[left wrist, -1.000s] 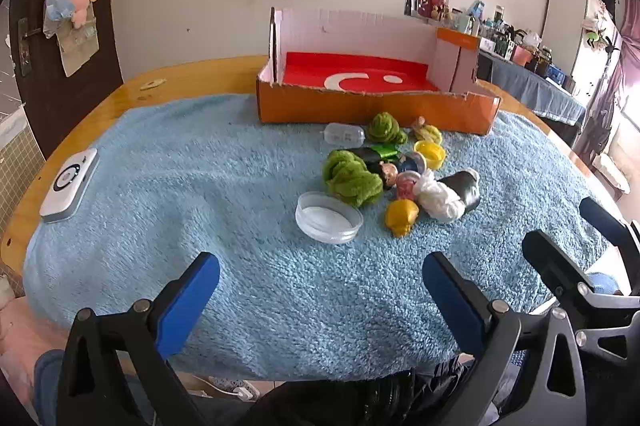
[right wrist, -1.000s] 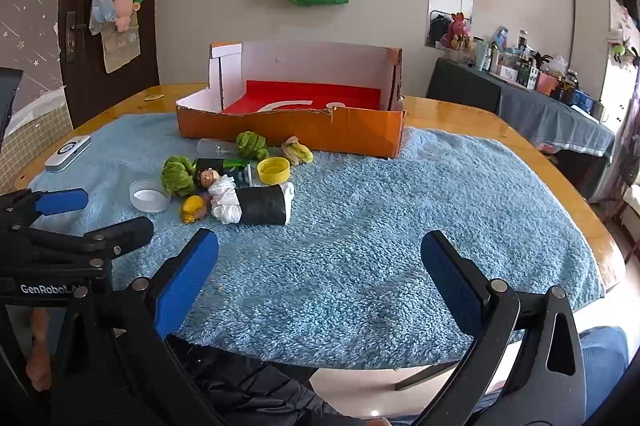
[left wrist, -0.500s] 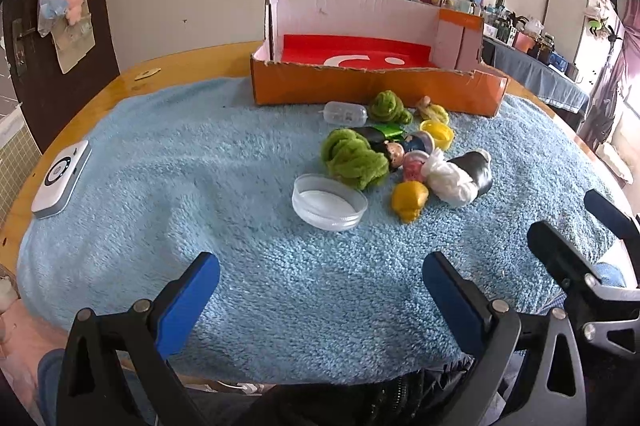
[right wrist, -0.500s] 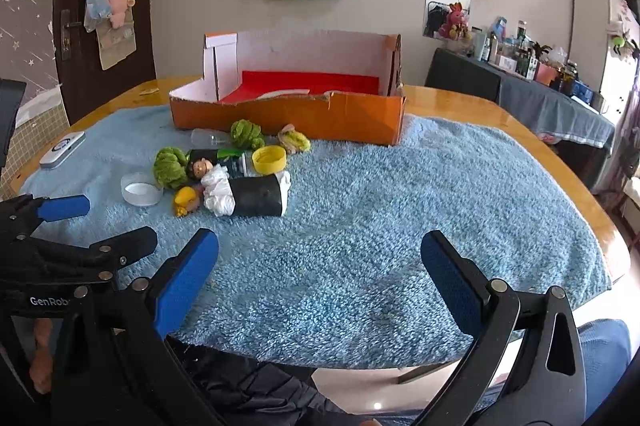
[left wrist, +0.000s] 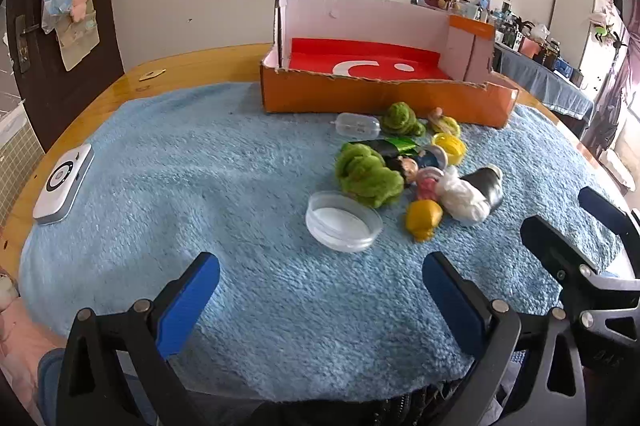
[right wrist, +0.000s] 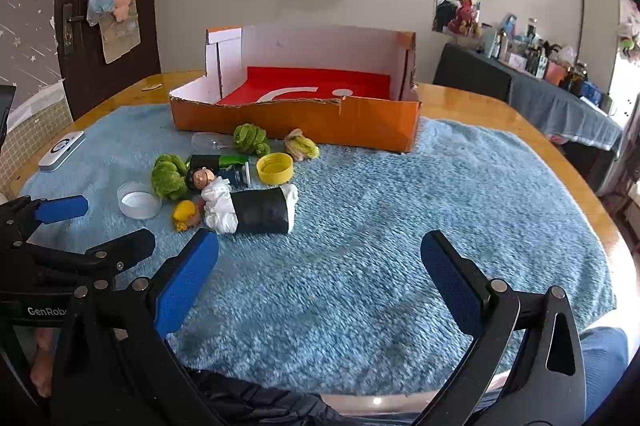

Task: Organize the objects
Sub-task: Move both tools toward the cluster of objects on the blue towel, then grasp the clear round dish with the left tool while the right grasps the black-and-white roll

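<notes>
your left tongs (left wrist: 320, 282) are spread wide with nothing between the blue pads, hovering over the near edge of the blue fleece blanket (left wrist: 208, 186) that covers the desk (left wrist: 188, 66). your right tongs (right wrist: 320, 266) are just as wide open and just as empty, and they sit beside the left pair on its right.

the loose things lie in one cluster ahead of you, between the tongs and the orange cardboard box (right wrist: 296, 118), which stands open at the far side of the blanket with its red floor bare. nothing looks sorted yet, by my reading.

what matters for the next reach: the clear round lid (left wrist: 344, 220) is the nearest piece to your left tongs, almost straight ahead and slightly to the right, lying flat with its rim up. just past it are the green woolly clump (left wrist: 368, 176) and the small yellow toy (left wrist: 422, 218). from the right tongs the nearest piece is the black and white roll (right wrist: 256, 212), ahead and to the left, lying on its side with its long axis running across your view, left to right. so the pads would need to close across its short width, front to back, which i judge calls for a wrist turn.

the white gadget (left wrist: 64, 178) at the left edge of the desk lies well apart from the cluster.
</notes>
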Demonstrator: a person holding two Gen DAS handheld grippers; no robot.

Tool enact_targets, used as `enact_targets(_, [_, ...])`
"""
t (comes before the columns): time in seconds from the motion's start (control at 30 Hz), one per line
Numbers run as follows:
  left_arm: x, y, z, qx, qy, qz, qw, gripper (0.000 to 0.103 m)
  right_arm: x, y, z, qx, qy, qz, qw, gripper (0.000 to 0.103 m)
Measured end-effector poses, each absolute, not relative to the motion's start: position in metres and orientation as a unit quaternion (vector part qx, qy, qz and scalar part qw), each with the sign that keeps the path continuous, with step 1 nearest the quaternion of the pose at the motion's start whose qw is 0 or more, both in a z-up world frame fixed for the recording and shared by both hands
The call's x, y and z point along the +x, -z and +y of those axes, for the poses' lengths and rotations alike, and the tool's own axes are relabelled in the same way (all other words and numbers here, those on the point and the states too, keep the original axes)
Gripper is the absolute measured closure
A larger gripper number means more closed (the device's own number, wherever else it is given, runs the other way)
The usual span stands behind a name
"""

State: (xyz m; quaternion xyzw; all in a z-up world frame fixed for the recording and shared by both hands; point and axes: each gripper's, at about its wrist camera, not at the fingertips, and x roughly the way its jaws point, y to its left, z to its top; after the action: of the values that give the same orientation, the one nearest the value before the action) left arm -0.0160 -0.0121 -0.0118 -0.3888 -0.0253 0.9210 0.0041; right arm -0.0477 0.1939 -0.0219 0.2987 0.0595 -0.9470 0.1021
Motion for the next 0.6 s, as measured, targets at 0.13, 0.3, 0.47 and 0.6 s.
enact_targets(0.13, [-0.022,0.01,-0.017,-0.388,-0.922,-0.021,-0.002,0.0,-0.057,0.022,0.19,0.307,0.943,0.058,0.11,0.0])
enact_targets(0.3, [-0.03,0.01,-0.021,-0.391,-0.92,-0.014,-0.004,0.001,-0.07,0.024,0.185,0.32,0.937,0.053,0.13,0.0])
enact_targets(0.47, [-0.036,0.011,-0.025,-0.393,-0.919,-0.014,0.003,0.003,-0.08,0.027,0.184,0.336,0.929,0.042,0.149,0.0])
enact_targets(0.6, [-0.039,0.01,-0.025,-0.391,-0.92,-0.002,0.01,0.007,-0.087,0.026,0.182,0.343,0.925,0.037,0.162,0.002])
